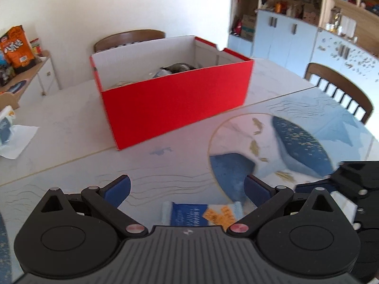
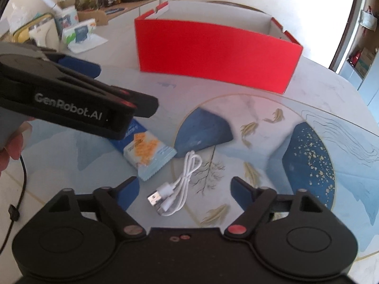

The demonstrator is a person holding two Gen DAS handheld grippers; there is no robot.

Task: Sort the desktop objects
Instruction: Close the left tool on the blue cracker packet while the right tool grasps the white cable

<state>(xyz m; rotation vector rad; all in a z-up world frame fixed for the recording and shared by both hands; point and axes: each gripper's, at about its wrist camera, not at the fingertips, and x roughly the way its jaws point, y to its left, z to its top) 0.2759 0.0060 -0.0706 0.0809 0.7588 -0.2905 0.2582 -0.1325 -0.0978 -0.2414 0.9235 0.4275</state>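
two open grippers above the last loose items

far left, right wrist view: person's hand [image 2: 10, 142] on the handle of the left gripper [image 2: 94, 71], angled down over the snack packet [image 2: 149, 158]; jaws spread wide, nothing between the blue pads, packet flat on the table [image 2: 308, 90] and partly hidden under the gripper body. seen again low between the jaws in the left wrist view, snack packet [image 1: 201, 215] still untouched — probably lined up for a pinch across its short side.

centre: white usb cable [image 2: 177, 184], loosely coiled, just right of the packet and apart from it, lying between the spread fingers of the right gripper [image 2: 184, 189]; jaws open, pads clear of the cable, nothing held. positioned so, presumably, to close on the bundle rather than on a single strand.

beyond, centre to right: red box [image 2: 213, 54], open-topped, well apart from both items; some things already inside in the left wrist view, red box [image 1: 175, 99], hence the likely destination for sorting.
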